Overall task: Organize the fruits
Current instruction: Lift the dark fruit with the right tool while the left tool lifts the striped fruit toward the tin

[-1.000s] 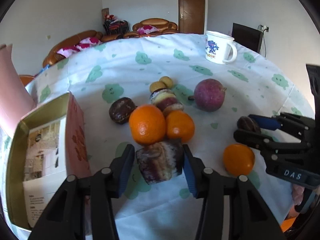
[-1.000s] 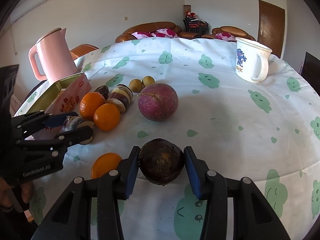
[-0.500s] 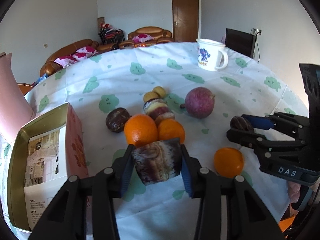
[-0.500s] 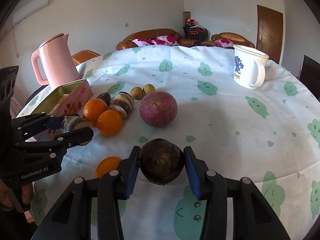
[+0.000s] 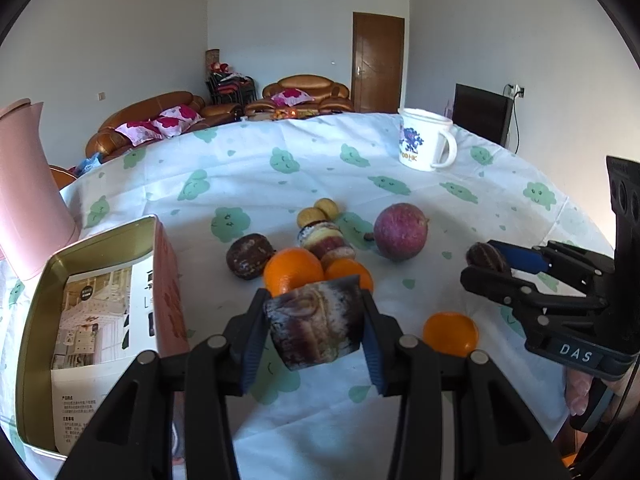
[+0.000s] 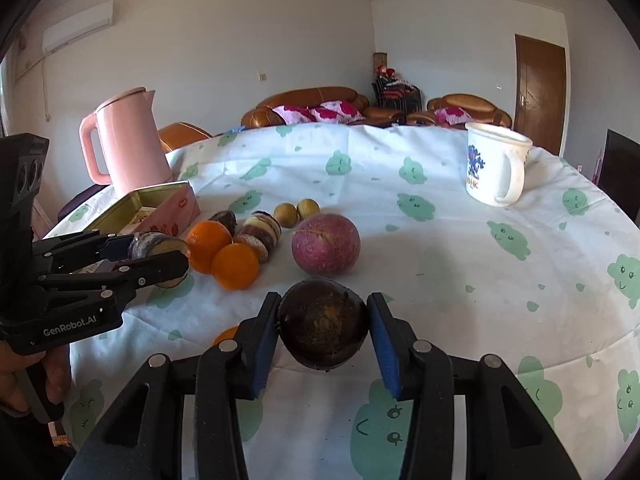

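My left gripper [image 5: 314, 330] is shut on a streaked purple-and-cream fruit piece [image 5: 318, 324], held above the cloth; it also shows in the right wrist view [image 6: 160, 246]. My right gripper [image 6: 323, 334] is shut on a dark brown round fruit [image 6: 323, 330], lifted over the table; it shows at right in the left wrist view [image 5: 486, 258]. On the table lie two oranges [image 5: 294, 270] [image 5: 348, 272], a lone orange [image 5: 450, 334], a big purple-red round fruit [image 5: 400, 232], a dark fruit [image 5: 250, 256], another streaked fruit [image 5: 324, 238] and two small yellow-brown fruits [image 5: 318, 212].
An open gold-and-pink tin box [image 5: 100, 304] stands at the left, with a pink kettle [image 6: 126, 140] behind it. A white mug [image 5: 424, 144] stands at the far right. The round table carries a white cloth [image 6: 440, 240] with green prints. Sofas stand beyond.
Both grippers have risen and pulled back a little with their fruits still held. The fruits on the table have not moved.
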The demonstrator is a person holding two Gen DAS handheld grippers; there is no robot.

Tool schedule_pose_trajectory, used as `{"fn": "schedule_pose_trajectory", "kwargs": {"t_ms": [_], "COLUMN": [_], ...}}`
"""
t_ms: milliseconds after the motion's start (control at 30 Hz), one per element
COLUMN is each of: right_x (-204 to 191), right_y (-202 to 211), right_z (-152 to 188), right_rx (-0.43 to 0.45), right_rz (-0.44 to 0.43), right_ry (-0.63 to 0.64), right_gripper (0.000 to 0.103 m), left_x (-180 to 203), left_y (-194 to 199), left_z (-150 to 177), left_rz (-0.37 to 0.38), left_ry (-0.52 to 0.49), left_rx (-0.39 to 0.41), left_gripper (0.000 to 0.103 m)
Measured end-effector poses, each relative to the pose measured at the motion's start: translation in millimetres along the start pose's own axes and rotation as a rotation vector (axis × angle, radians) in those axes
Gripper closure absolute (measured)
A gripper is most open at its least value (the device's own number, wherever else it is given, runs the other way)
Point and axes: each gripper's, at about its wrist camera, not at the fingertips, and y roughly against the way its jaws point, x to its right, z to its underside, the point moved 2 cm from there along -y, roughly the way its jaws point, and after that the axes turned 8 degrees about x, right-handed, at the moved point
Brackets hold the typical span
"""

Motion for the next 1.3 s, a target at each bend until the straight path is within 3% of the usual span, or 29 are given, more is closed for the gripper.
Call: {"fn": "schedule_pose_trajectory", "kwargs": {"t_ms": [1300], "right_x": [-6], "right_y": [24], "right_z": [-1], "right_rx": [0.147], "right_rz": [-0.019], "right_ry": [0.034], "right_gripper": [0.057], "left_x": [-3], "left_y": [26], "left_z": [-3], "left_rz": [-0.059], "left_ry": [0.0], "left_rx": [0.128], "left_gripper": [0.059]}}
